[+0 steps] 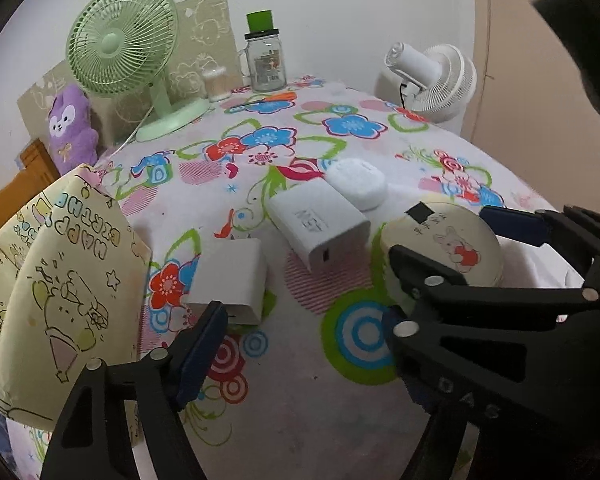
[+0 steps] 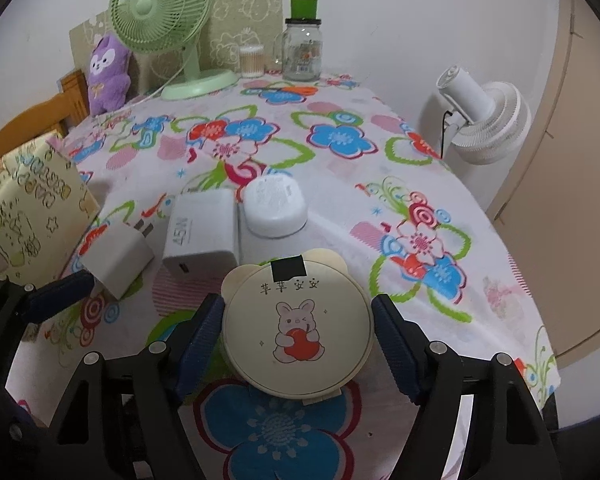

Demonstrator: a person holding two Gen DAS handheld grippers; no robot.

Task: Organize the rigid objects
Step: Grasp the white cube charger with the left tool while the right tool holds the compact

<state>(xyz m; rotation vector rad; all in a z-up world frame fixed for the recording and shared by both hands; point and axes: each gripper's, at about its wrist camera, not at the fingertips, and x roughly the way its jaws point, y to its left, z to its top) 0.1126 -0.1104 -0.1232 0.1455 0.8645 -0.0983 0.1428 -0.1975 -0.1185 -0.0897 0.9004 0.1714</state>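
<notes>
The right gripper [image 2: 298, 340] is straddling a cream round case [image 2: 298, 328] printed with a rabbit holding an apple, lying flat on the floral tablecloth [image 2: 380, 200]. Its left pad is sitting against the case's rim; on the other side a thin gap is showing, so the jaws are standing apart around the case, not clamping it.

The left gripper [image 1: 300, 332] is hovering with its jaws wide and nothing between them. A small white charger cube [image 1: 230, 280] is lying just ahead of its left finger [image 1: 202, 352]; whether they are touching cannot be told.

Beyond, a larger white charger [image 1: 318, 224] is lying beside a white round puck-shaped device [image 1: 356, 184], the two touching or nearly so. A yellow birthday gift bag [image 1: 52, 280] is standing at the left table edge.
</notes>
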